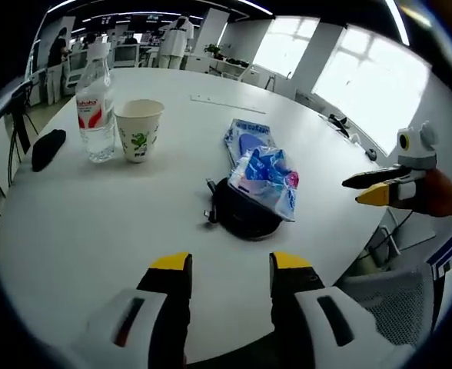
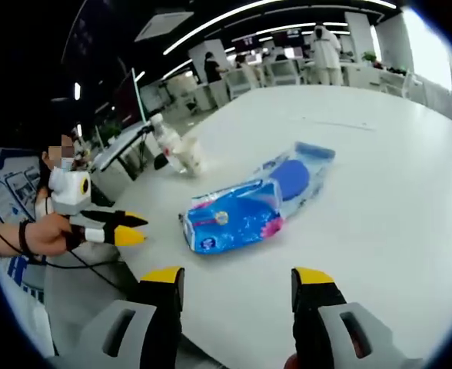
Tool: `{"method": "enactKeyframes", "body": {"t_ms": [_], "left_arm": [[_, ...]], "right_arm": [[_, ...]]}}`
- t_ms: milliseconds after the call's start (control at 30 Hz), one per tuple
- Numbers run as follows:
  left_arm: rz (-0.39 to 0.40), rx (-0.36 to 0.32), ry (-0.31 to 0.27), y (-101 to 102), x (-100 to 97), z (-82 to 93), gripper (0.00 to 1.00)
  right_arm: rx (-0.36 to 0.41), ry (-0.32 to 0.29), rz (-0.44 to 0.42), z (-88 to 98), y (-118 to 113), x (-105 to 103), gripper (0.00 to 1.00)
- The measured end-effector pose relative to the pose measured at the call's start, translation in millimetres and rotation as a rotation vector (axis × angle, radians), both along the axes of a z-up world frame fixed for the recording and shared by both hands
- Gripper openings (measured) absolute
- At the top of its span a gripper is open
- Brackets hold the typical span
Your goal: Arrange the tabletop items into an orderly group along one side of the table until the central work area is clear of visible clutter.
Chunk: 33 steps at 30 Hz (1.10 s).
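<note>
Blue tissue packs [image 1: 263,173] mid-table, bottle [image 1: 94,104] and cup [image 1: 138,129] near far edge, both claws parted, empty.

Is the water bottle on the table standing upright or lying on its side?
Upright. The water bottle stands on its base on the white table, cap at the top, beside the paper cup.

The left gripper view looks from the near edge of the white table [image 1: 95,231], angled down across it toward the far office, close to the blue packets [image 1: 266,178]. The right gripper view faces the same packets [image 2: 241,211] from the opposite side, low and near. Both share the packets, the water bottle [image 1: 95,104] [image 2: 167,142] and the paper cup [image 1: 139,129] [image 2: 190,156].
</note>
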State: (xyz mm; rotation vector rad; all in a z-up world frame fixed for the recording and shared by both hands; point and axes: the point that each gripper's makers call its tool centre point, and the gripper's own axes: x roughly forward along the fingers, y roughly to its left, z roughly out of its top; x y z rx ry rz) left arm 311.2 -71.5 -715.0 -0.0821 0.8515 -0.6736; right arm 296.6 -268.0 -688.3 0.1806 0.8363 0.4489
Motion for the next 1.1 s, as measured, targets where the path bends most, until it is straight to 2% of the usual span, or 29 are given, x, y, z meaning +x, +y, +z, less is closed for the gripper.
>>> {"method": "enactKeyframes", "body": {"t_ms": [300, 567, 900, 1100], "left_arm": [[0.044, -0.018, 0.031, -26, -7.7, -3.6, 0.39], [0.088, -0.045, 0.054, -46, -2.6, -4.6, 0.36], [0.111, -0.063, 0.062, -66, 13.0, -4.4, 0.32], [0.120, -0.057, 0.070, -73, 17.6, -7.0, 0.30]], "right_arm": [[0.035, 0.036, -0.010, -17.9, -19, 11, 0.56], [0.028, 0.068, -0.007, -33.0, -21, 21, 0.50], [0.059, 0.046, -0.075, -30.2, -17, 58, 0.42], [0.082, 0.036, -0.096, -29.8, -11, 76, 0.34]]}}
